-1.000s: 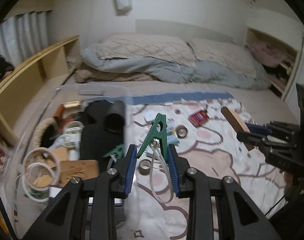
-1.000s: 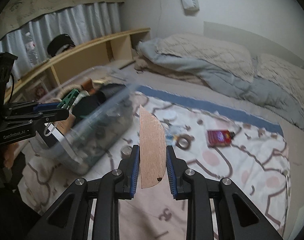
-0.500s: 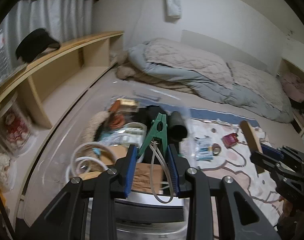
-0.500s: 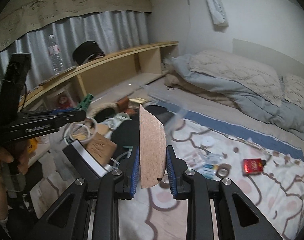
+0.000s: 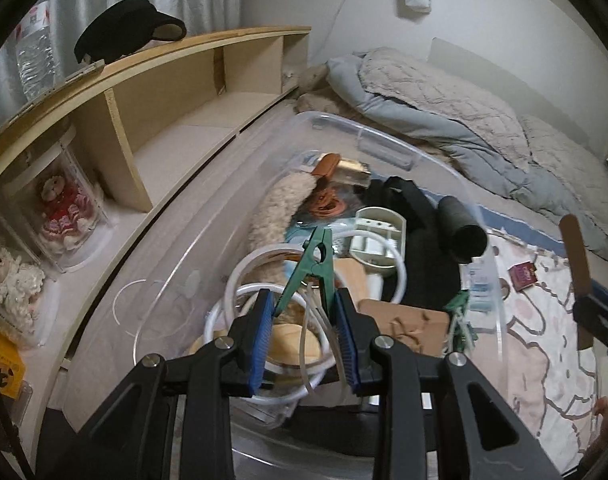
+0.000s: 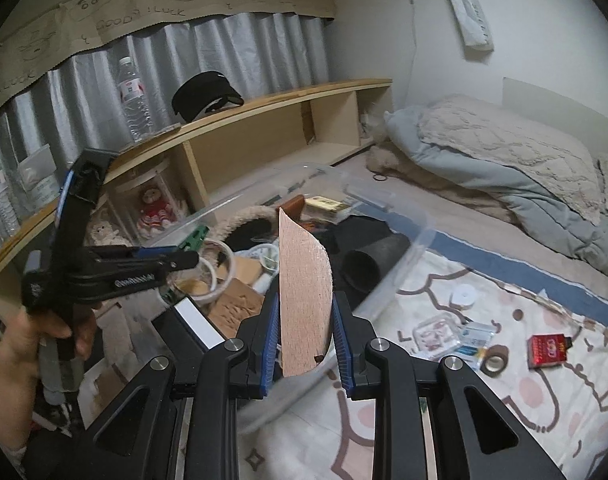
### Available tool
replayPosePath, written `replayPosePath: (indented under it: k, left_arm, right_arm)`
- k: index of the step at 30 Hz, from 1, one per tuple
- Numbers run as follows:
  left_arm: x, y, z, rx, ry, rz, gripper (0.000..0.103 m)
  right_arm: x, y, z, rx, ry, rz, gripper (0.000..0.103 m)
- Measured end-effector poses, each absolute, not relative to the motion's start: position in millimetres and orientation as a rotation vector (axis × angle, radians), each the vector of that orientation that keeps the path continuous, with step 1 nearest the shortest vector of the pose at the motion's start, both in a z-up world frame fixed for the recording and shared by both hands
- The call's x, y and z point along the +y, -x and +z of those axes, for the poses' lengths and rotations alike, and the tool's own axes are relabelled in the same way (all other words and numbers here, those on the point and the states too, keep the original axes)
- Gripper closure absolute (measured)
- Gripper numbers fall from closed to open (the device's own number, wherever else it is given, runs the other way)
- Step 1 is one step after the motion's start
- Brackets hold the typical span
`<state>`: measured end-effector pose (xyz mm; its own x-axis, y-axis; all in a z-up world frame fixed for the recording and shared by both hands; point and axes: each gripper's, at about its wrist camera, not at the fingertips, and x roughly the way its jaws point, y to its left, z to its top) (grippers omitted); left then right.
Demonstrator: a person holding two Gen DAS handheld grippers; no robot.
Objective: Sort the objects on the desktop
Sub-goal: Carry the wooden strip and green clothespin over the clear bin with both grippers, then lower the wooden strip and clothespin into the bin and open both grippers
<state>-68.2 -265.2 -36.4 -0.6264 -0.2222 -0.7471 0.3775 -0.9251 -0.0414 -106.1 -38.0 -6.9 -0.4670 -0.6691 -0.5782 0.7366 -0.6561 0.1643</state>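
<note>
Overhead, green clothespin, white-cord-looped, upright.

The bin sits on the bed between the shelf on its left and the patterned blanket on its right. A cap and bottle are on the shelf, duvet behind.

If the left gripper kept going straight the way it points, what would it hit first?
Probably the white tube coil in the clear bin, just beyond the left gripper and its green clip; depth is uncertain.
</note>
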Motion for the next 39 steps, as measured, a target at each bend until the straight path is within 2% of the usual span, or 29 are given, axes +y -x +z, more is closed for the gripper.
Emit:
replayPosePath:
  k: [7,10,11,29,33,39]
  left_arm:
    - [-271,75,-45,0.249,-1.119,-2.521,0.071]
    - [-276,73,-45,0.289,-1.102,-2.524,0.049]
    - [-277,71,-44,0.296,-1.093,-2.524,0.046]
    - [-259,67,-35,0.293,-1.095,-2.604,0.046]
    - [-251,68,-34,0.278,-1.098,-2.623,0.046]
    - [-249,67,-34,0.271,-1.102,-2.635,0.045]
  right_arm:
    - [-56,105,-10,0.115,-0.790,-2.101,0.077]
    - [-61,106,-13,0.120,-0.802,-2.094,0.077]
    - [-63,107,-15,0.119,-0.809,-2.092,0.077]
    - [-74,147,-57,0.034,-1.055,-2.156,0.077]
    - [-78,151,-63,-0.015,-1.062,-2.107,0.077]
    - [-80,146,-60,0.030,-1.029,-2.120,0.076]
